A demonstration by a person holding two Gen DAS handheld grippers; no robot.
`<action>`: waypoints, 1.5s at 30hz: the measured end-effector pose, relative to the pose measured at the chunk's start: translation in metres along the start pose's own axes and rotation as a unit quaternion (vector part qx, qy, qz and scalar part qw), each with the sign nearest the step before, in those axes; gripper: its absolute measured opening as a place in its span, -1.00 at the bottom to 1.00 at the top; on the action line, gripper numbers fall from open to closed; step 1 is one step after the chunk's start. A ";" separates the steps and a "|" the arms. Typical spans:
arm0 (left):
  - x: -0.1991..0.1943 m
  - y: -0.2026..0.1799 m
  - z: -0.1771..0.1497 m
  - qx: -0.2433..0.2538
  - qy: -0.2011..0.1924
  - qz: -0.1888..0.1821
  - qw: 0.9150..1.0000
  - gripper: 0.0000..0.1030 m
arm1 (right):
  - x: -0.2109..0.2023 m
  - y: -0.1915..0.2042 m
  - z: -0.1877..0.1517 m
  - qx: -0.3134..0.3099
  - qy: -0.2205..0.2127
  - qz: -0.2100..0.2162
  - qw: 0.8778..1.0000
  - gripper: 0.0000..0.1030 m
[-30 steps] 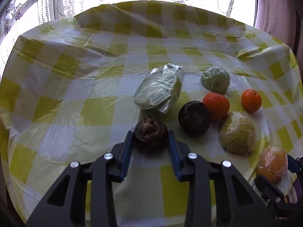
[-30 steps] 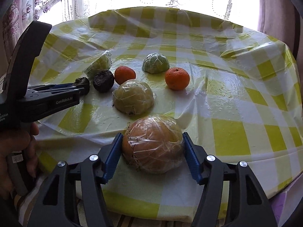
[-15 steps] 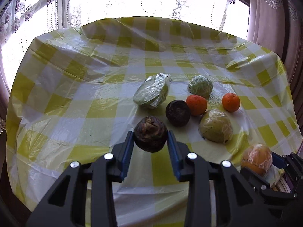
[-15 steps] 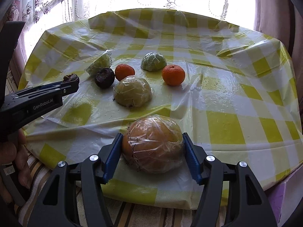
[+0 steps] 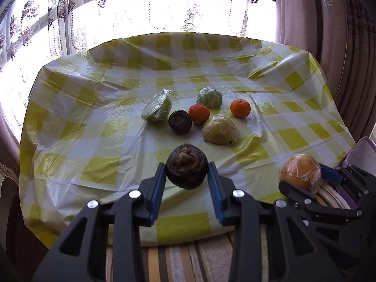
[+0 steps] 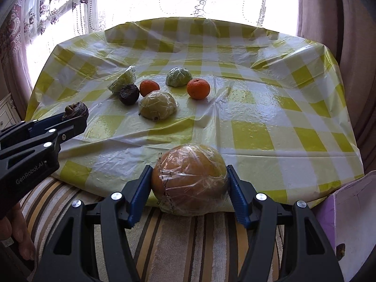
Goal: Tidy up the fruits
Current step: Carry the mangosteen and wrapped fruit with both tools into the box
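My left gripper (image 5: 186, 176) is shut on a dark brown wrinkled fruit (image 5: 186, 165), held above the table's near edge; it also shows in the right wrist view (image 6: 76, 110). My right gripper (image 6: 189, 185) is shut on a plastic-wrapped orange fruit (image 6: 190, 178), held off the near edge; it also shows in the left wrist view (image 5: 299, 172). On the yellow checked tablecloth (image 5: 94, 108) lie another dark fruit (image 5: 179, 121), two tangerines (image 5: 199, 114) (image 5: 240, 108), a wrapped yellow-green half fruit (image 5: 219, 132) and two wrapped green pieces (image 5: 157, 108) (image 5: 209, 97).
A striped carpet (image 6: 188, 235) lies below the table's near edge. A purple box (image 6: 347, 211) stands at the lower right. Lace curtains (image 5: 164, 4) and a bright window are behind the table. Heavy curtains (image 5: 340, 47) hang at the right.
Both grippers have pulled back and up from the table with their fruits. The table's near edge and the carpet have come into view.
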State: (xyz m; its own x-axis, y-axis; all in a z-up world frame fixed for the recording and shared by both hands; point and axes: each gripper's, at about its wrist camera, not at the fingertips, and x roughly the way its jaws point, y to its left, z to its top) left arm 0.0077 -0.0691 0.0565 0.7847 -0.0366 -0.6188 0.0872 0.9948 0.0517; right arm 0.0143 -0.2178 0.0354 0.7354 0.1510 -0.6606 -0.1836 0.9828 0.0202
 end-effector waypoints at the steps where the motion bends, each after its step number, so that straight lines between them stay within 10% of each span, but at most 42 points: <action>1: -0.003 -0.003 -0.001 0.003 0.000 -0.002 1.000 -0.29 | -0.003 -0.002 -0.002 0.003 0.000 0.000 1.000 0.19; 22: -0.031 -0.100 -0.007 0.077 0.003 -0.134 0.988 -0.29 | -0.082 -0.105 -0.052 0.110 0.022 -0.050 0.992 0.19; 45: -0.018 -0.287 -0.019 0.232 0.032 -0.284 0.930 -0.30 | -0.120 -0.258 -0.112 0.195 0.067 -0.238 0.949 0.19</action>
State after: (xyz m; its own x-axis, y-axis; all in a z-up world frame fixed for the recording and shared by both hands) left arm -0.0431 -0.3525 0.0380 0.4945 -0.5235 -0.6938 0.7431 0.6687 0.0251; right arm -0.0995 -0.5009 0.0258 0.5803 -0.3099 -0.7531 0.4232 0.9049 -0.0463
